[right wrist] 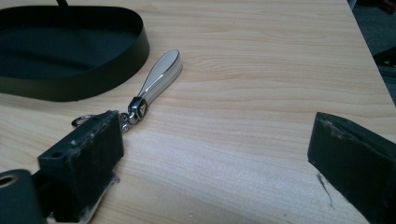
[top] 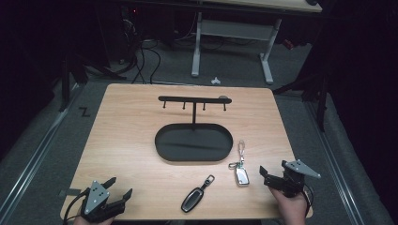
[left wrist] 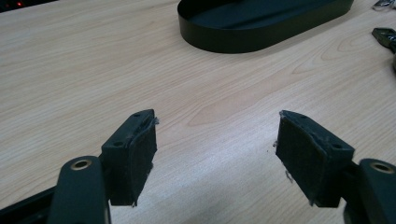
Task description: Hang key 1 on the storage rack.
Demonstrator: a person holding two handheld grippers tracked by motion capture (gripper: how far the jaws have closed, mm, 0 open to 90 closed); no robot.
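Note:
A black oval tray (top: 164,152) with an upright hook bar (top: 194,99) stands mid-table. In front of it lie two key fobs: a dark one (top: 193,198) and a silver one (top: 242,176) whose pale strap (top: 241,146) points toward the tray. My left gripper (top: 121,186) rests at the near left corner, open, with bare wood between its jaws (left wrist: 217,116). At the near right, my right gripper (top: 273,168) is open too, just right of the silver fob. In the right gripper view the strap (right wrist: 161,74) lies past the left jaw, and nothing sits between the pads (right wrist: 217,119).
The tray wall (left wrist: 261,39) lies ahead of the left gripper, and part of a fob (left wrist: 385,35) pokes in at the right edge. The tray rim (right wrist: 93,79) is at upper left in the right gripper view. The table's right edge (top: 293,154) is near my right hand.

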